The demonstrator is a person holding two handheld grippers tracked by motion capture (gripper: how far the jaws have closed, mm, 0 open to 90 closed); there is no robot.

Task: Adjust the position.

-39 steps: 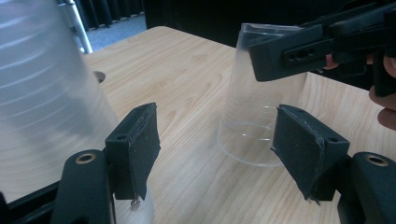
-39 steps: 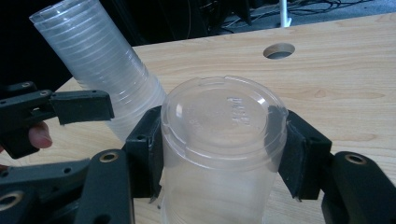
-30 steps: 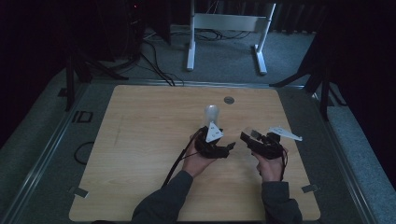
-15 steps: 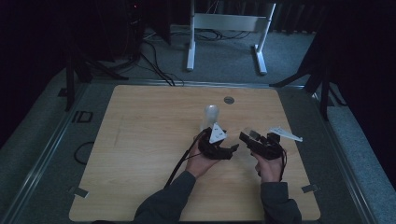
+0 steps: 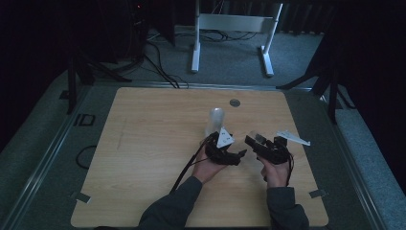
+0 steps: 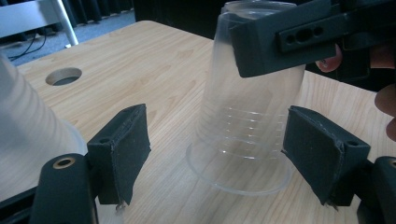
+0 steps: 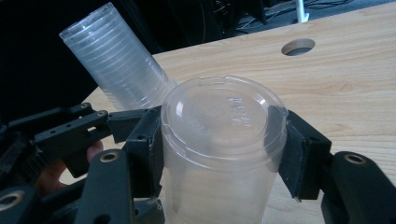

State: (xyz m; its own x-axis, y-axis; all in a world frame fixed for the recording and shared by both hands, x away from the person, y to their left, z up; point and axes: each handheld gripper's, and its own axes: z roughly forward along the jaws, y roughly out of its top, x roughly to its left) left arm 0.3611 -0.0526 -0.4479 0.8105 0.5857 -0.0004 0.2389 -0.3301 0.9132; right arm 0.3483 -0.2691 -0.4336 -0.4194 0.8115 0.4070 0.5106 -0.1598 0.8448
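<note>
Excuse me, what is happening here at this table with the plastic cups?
A person at a wooden table holds a claw in each hand. The right claw is shut on a single clear cup, which stands upside down on the table. The left claw has its jaws on either side of that cup, apart from it; they have just been opening. A stack of clear cups stands close beside. It looks as if one cup has been separated from the stack.
</note>
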